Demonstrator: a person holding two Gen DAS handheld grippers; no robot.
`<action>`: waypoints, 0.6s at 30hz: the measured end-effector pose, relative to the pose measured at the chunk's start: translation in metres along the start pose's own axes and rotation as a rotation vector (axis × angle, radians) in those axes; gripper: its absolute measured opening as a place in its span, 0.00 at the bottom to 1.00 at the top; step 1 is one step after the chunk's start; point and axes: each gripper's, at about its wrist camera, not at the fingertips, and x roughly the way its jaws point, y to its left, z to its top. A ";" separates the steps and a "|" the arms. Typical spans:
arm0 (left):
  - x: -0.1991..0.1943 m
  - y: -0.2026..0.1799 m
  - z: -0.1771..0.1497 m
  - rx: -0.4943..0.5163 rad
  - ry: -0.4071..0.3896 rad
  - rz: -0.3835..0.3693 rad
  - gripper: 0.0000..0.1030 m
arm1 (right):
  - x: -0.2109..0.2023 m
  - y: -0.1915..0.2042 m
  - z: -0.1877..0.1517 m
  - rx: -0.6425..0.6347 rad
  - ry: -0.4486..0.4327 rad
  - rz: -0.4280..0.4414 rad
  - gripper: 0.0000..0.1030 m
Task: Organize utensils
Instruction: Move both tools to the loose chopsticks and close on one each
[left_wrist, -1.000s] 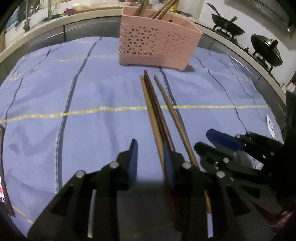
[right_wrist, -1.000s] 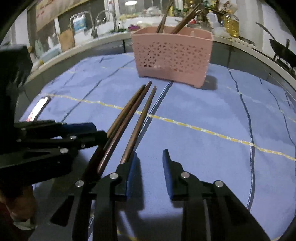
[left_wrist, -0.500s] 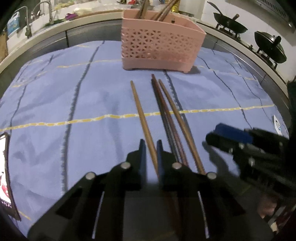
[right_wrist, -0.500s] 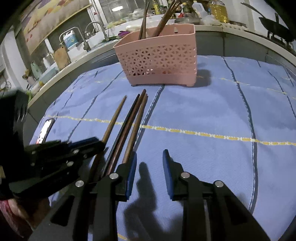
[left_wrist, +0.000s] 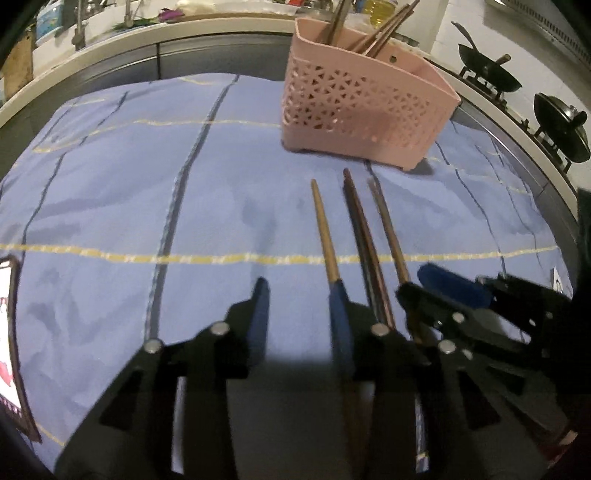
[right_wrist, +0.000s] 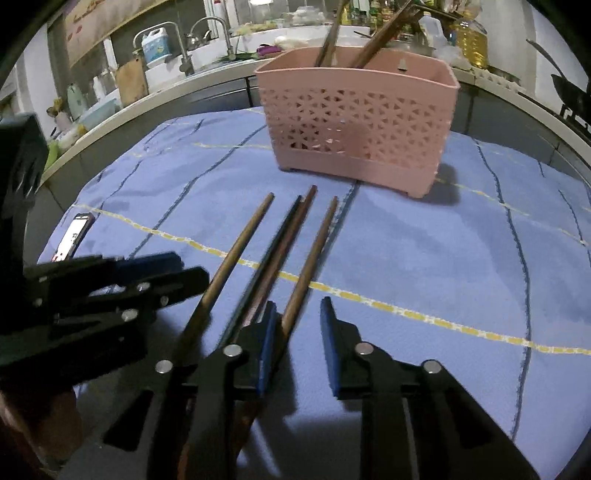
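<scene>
Comparing with a moment ago, the left gripper (left_wrist: 299, 306) had almost closed around the lightest chopstick (left_wrist: 324, 232) and pulled it a little to the left, away from the others. Now its jaws are opening again, and this chopstick lies on the cloth beside the right finger, not between the pads; nothing is held there. The result is that the four chopsticks, which were in one tight bundle before, are now spread: the light one alone on the left, the two dark chopsticks (left_wrist: 360, 229) together in the middle, and the brown chopstick (left_wrist: 388, 229) on the right.

The right gripper (right_wrist: 297, 317) is closing its jaws. The brown chopstick (right_wrist: 314, 254) passes under its left finger, and the gap between the pads looks empty, so I judge it does not grip anything yet. In my opinion the separating makes each stick easier to take one at a time, but no stick is lifted so far.

The pink basket (right_wrist: 354, 122) stands upright at the far end of the blue cloth (left_wrist: 110, 206) on the tabletop, just beyond the chopstick tips. Several wooden utensils (right_wrist: 384, 33) already lean inside it; how many exactly, I cannot tell. The four loose chopsticks are still outside it.
</scene>
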 end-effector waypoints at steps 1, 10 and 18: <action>0.002 -0.001 0.003 -0.002 0.002 -0.005 0.34 | -0.001 -0.003 0.000 0.009 0.002 -0.002 0.22; 0.007 0.007 0.018 -0.066 0.034 -0.076 0.34 | -0.006 -0.026 0.000 0.065 0.026 0.010 0.22; 0.013 -0.006 0.025 -0.033 0.047 -0.090 0.35 | -0.001 -0.053 0.011 0.191 0.019 0.058 0.22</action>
